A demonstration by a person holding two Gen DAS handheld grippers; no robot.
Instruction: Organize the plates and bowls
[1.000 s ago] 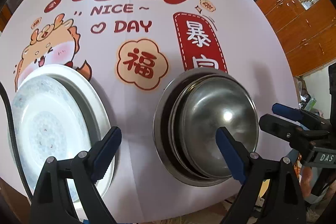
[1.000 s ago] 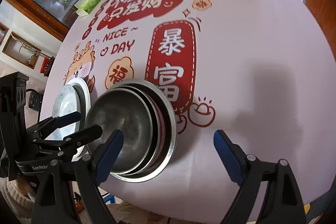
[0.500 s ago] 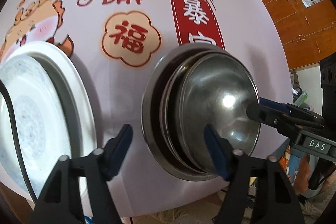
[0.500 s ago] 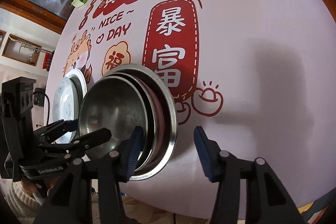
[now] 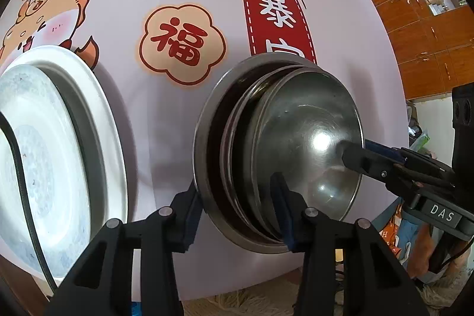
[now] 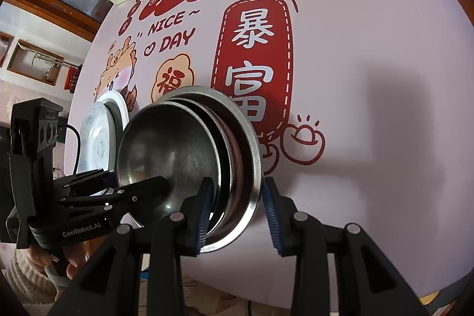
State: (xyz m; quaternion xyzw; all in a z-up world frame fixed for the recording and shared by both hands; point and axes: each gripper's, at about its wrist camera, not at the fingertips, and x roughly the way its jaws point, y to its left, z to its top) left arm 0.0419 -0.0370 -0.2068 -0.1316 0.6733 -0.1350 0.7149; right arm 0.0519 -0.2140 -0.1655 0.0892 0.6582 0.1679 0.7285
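Both hand-held grippers on the bowl stack

You are closing the left hand-held gripper [image 5: 237,209] and right hand-held gripper [image 6: 235,208] across the steel bowl stack's [image 5: 296,135] near rim, centre frame on the bench [image 6: 370,34]; whether pads are pressing, I cannot tell. White plates [image 5: 44,153] are sitting lower left.

We hold both grippers steeply downward over the bowl stack [image 5: 284,144], one at each side. Our left gripper [image 5: 237,212] straddles the stack's near-left rim, one finger outside, one inside; its jaws have just been closing, blue pads at the metal. Our right gripper [image 6: 237,211] straddles the opposite rim the same way, jaws likewise just closing. A hand [image 6: 59,259] grips the left handle.
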